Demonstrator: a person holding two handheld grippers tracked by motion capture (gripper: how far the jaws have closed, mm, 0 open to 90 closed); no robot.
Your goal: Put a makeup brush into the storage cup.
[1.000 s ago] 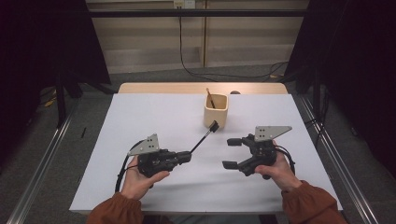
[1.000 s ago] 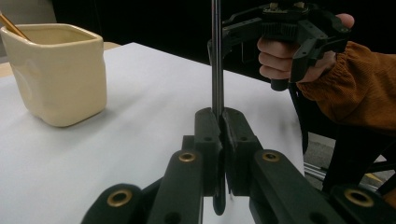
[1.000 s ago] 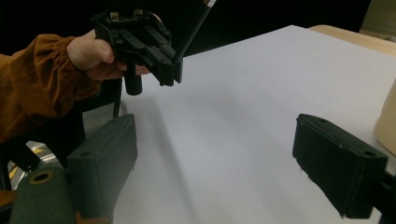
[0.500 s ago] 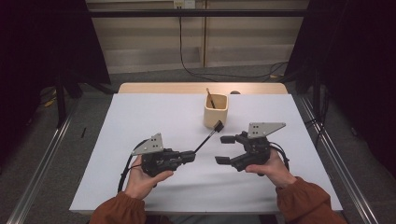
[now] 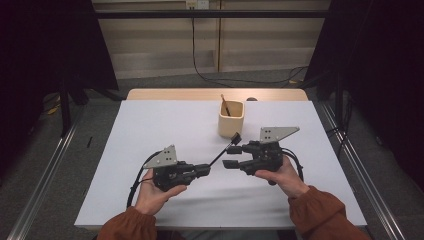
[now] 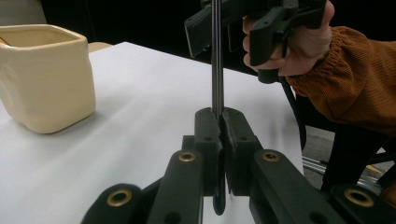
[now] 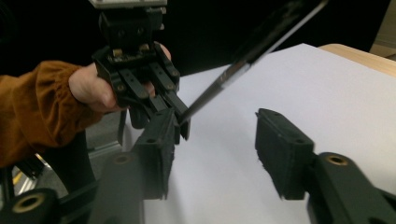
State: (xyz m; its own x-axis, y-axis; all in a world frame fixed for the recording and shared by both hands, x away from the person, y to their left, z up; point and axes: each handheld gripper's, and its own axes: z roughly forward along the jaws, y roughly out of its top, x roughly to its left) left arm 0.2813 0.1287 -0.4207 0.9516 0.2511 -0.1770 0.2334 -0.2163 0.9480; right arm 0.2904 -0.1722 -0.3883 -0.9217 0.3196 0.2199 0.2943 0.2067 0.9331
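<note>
Item, brush (image 5: 220,155): you have its handle clamped in the left gripper (image 5: 202,170), head raised near the cup (image 5: 231,119); your right gripper (image 5: 231,156), jaws just narrowing and not yet gripping, straddles its tip, so handover and cup placement remain.

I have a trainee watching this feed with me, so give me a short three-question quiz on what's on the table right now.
1. True or false: the left hand-held gripper is shut on the thin black utensil.
2. What sticks out of the cream cup? A) a wooden stick B) a spoon C) nothing
3. Is the right hand-held gripper already clamping the utensil?

Key:
1. True; its pads pinch the handle.
2. A, a wooden stick.
3. No. Its jaws have just been closing, but a gap stands between the pads and the utensil passes above them, untouched.
</note>
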